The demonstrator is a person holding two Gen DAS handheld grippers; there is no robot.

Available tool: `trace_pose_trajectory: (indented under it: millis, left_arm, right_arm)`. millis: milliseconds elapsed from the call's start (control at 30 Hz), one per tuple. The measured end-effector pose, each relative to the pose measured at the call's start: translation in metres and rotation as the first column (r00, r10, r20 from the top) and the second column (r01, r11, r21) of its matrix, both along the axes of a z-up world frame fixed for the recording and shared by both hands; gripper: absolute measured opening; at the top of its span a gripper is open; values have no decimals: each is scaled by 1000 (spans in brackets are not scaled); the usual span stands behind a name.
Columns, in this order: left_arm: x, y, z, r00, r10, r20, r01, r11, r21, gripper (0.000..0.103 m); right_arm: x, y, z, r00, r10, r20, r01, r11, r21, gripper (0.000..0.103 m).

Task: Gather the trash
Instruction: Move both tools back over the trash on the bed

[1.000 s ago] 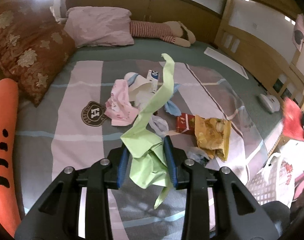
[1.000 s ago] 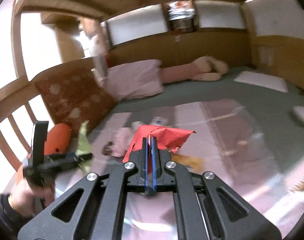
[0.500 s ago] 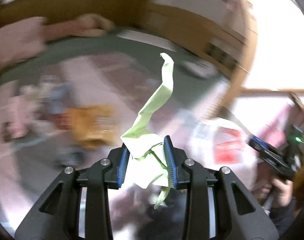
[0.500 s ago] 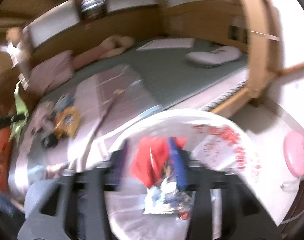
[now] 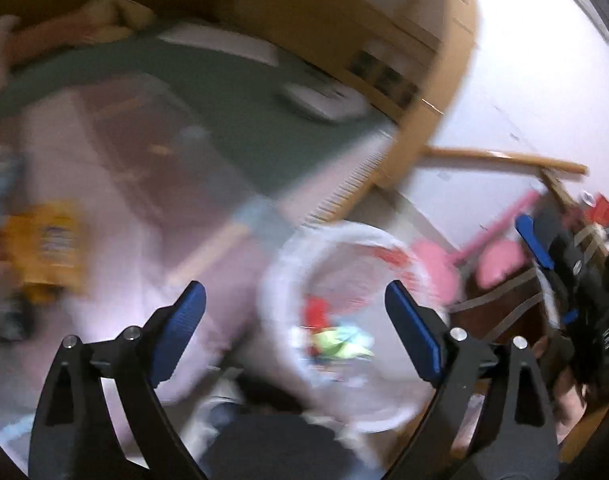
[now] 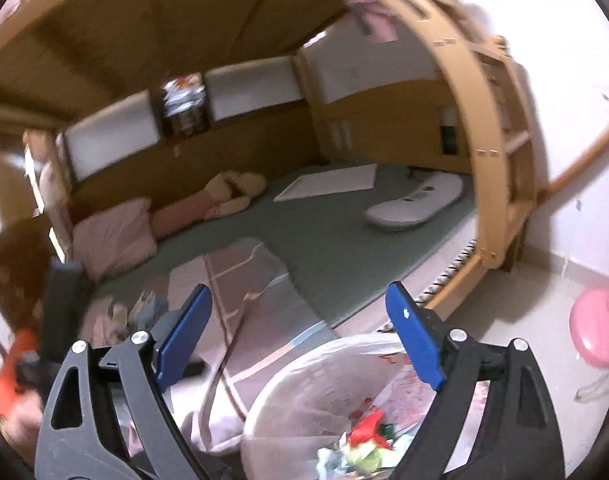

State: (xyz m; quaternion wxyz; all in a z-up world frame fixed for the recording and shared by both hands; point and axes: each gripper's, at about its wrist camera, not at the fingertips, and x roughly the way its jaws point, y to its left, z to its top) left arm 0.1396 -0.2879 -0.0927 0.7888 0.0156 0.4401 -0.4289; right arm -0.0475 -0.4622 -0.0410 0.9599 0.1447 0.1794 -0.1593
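Both views are blurred by motion. My left gripper (image 5: 296, 308) is open and empty above a white-lined trash bin (image 5: 280, 268) beside the bed. The light green paper (image 5: 340, 342) lies inside it with a red wrapper (image 5: 316, 308). My right gripper (image 6: 298, 312) is open and empty over the same bin (image 6: 304, 364), where red and green scraps (image 6: 370, 432) lie. An orange snack bag (image 5: 44, 244) and other litter (image 6: 144, 308) stay on the bed cover. The right gripper also shows at the right of the left wrist view (image 5: 544, 252).
The bed has a striped pink cover (image 6: 240, 280) and green sheet (image 6: 344, 240). A wooden bed frame post (image 6: 492, 184) stands to the right. A pink fan base (image 6: 596, 328) sits on the floor. Pillows (image 6: 112, 236) and an orange plush (image 6: 12, 368) lie on the bed.
Both grippers swung from the bed to the bin and opened. The green paper left my left gripper and the red wrapper left my right; both now lie in the bin.
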Motion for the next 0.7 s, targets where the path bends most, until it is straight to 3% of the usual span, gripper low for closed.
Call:
trace_pose_trajectory:
  millis: [67, 133, 233, 300, 433, 500, 533, 600, 633, 700]
  left_arm:
    - [15, 54, 13, 988, 109, 112, -113, 993, 30, 95]
    - [25, 97, 23, 966, 193, 172, -202, 979, 36, 97]
    - [45, 193, 33, 890, 396, 224, -412, 911, 26, 98]
    - [54, 235, 36, 849, 480, 221, -496, 868, 20, 98]
    - [56, 304, 23, 757, 603, 254, -623, 782, 2, 99]
    - [60, 321, 8, 726, 631, 271, -659, 752, 14, 99]
    - [60, 329, 1, 719, 640, 272, -670, 742, 27, 99]
    - [69, 335, -13, 718, 654, 237, -685, 724, 80, 99]
    - [69, 338, -10, 723, 655, 220, -680, 731, 58, 99]
    - [64, 338, -4, 725, 651, 225, -671, 742, 15, 99]
  right_arm:
    - [30, 24, -6, 996, 77, -51, -78, 997, -18, 87]
    - [55, 51, -9, 984, 158, -80, -160, 987, -25, 88]
    - [98, 99, -6, 954, 286, -93, -290, 957, -32, 88]
    - [124, 129, 0, 930, 357, -85, -361, 932, -40, 90]
    - [177, 186, 14, 877, 476, -59, -479, 877, -40, 91]
    - [193, 206, 15, 867, 496, -47, -498, 866, -41, 91]
    - [197, 214, 11, 868, 496, -36, -497, 866, -53, 91]
    - [195, 221, -10, 900, 437, 3, -434, 894, -116, 91]
    - [197, 222, -21, 908, 419, -15, -417, 899, -132, 92]
    - [211, 223, -35, 882, 454, -128, -463, 885, -53, 92]
